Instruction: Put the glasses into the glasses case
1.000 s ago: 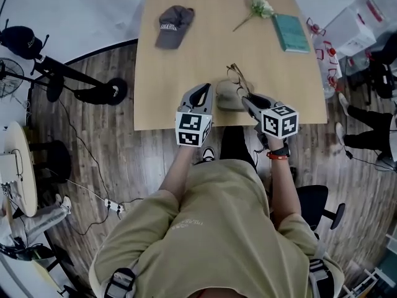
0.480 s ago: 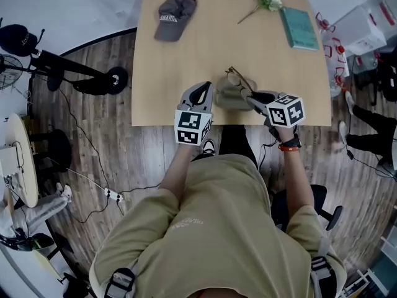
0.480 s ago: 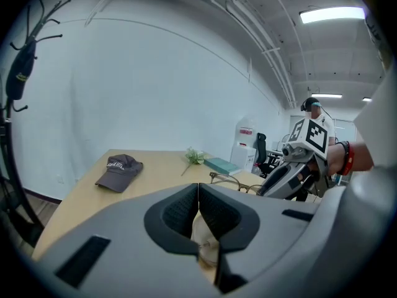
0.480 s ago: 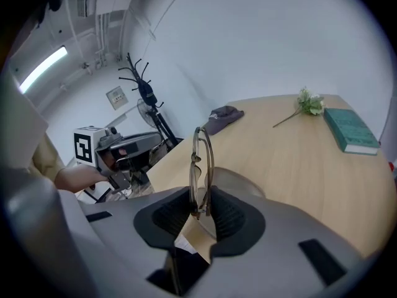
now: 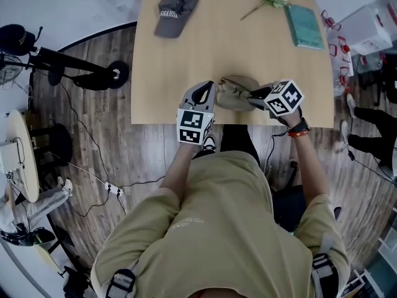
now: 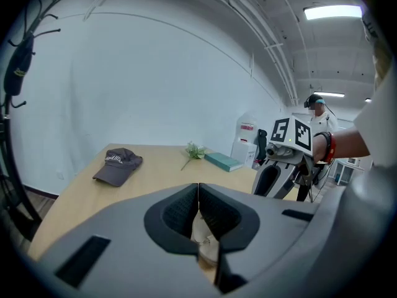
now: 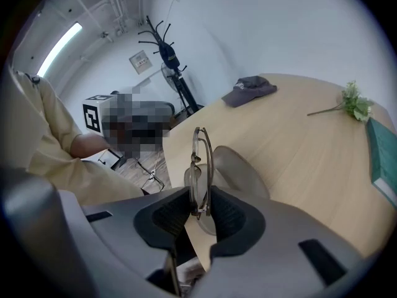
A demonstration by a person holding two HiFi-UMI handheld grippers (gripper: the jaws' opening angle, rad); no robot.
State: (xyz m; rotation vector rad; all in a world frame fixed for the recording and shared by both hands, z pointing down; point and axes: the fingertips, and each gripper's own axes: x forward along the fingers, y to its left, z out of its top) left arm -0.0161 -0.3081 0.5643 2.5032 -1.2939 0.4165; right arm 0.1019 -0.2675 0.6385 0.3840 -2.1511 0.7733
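Glasses [image 7: 200, 160] clamped in right tool [image 7: 200, 215], at case [image 7: 240, 166].

Beyond the glasses case [image 7: 239, 166], the green book [image 7: 384, 163] runs off the right gripper view's edge; the cap's [image 5: 175, 11] lettering is too small to read.

The head view is looking steeply down at the table [image 5: 186, 61]. The camera on the left gripper [image 6: 198, 187] is facing low across it; the one on the right gripper [image 7: 200, 210] is tilting downward, close. All three are sharing the cap [image 5: 173, 12] and book [image 5: 304, 25].
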